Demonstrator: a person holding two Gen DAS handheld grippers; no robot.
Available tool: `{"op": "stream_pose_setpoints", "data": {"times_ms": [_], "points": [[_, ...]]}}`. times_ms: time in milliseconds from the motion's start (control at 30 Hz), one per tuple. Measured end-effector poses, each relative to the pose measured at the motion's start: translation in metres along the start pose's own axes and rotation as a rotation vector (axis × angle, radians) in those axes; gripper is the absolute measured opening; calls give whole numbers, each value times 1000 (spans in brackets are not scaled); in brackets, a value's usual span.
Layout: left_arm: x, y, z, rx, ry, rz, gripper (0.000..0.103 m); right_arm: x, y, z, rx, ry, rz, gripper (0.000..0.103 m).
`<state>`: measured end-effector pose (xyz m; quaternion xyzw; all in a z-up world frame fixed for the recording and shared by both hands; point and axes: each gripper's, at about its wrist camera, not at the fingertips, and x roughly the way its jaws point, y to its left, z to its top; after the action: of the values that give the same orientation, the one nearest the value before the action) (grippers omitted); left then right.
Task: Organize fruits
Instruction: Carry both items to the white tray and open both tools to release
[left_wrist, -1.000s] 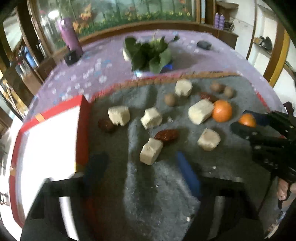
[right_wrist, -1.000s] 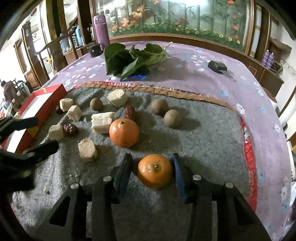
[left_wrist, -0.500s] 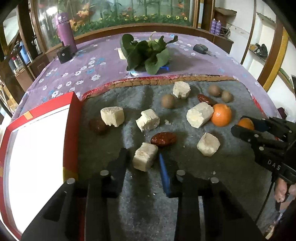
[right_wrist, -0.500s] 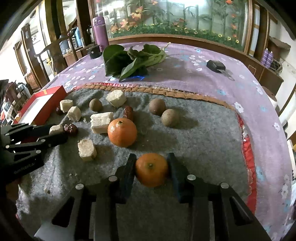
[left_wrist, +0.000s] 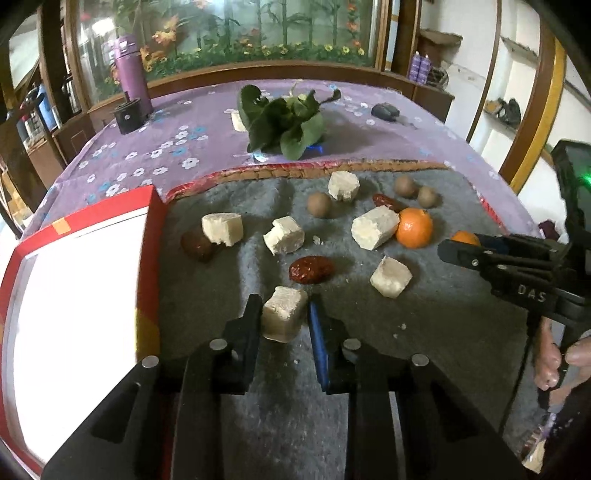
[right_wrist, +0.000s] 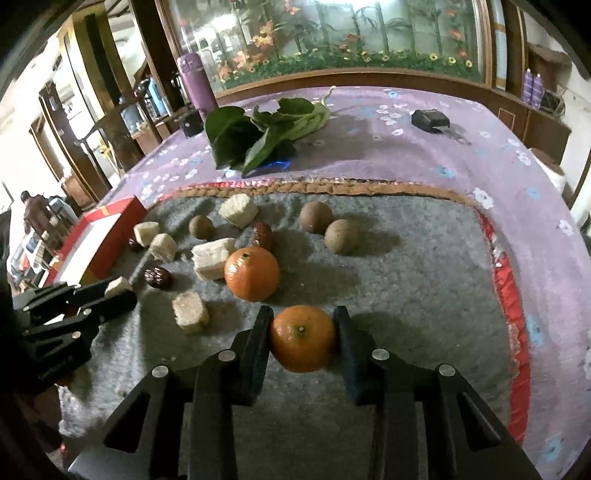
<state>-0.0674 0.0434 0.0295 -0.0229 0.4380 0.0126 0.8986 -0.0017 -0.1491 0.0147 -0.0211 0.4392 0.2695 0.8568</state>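
Observation:
On the grey mat (left_wrist: 443, 332) lie pale cubes, red dates (left_wrist: 311, 268), brown round fruits (right_wrist: 316, 218) and two oranges. My left gripper (left_wrist: 284, 314) has its jaws closing on the nearest pale cube (left_wrist: 283, 317), and both pads touch its sides. It shows at the left edge of the right wrist view, left gripper (right_wrist: 118, 295). My right gripper (right_wrist: 303, 332) is shut on the near orange (right_wrist: 302, 343), which rests on the mat. The second orange (right_wrist: 252, 273) sits just behind it beside a pale cube (right_wrist: 212, 256).
A red box (left_wrist: 147, 236) with a white inside stands at the mat's left edge. Leafy greens (left_wrist: 284, 122), a purple flask (left_wrist: 131, 70), a black cup (left_wrist: 127, 116) and a black key fob (left_wrist: 384, 110) sit on the purple cloth behind. A hand (left_wrist: 554, 362) holds the right gripper.
The left jaws came forward around the nearest pale cube and narrowed onto it. The right jaws closed from a loose straddle until they pressed the near orange.

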Motion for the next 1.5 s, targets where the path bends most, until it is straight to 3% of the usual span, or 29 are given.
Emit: {"op": "stream_pose_setpoints", "data": {"times_ms": [233,467,633,767,967,1400,1467,1500], "points": [[-40,15,-5,-28,-85,52,22,-11,28,4,-32,-36,71,34],[-65,56,-19,-62,-121,223,22,-16,102,18,-132,-61,169,34],[-72,91,-40,-107,-111,350,23,4,167,23,-191,-16,263,34],[-76,115,-53,-148,-108,400,23,17,211,17,-233,19,311,33],[-81,137,-69,-165,-98,454,23,26,248,0,-286,61,339,33],[-85,147,-78,-193,-93,526,24,24,259,-11,-326,79,325,37],[-87,147,-78,-198,-97,533,28,19,254,-8,-317,65,329,37],[-88,147,-78,-199,-100,542,36,17,252,-7,-310,59,330,39]]}}
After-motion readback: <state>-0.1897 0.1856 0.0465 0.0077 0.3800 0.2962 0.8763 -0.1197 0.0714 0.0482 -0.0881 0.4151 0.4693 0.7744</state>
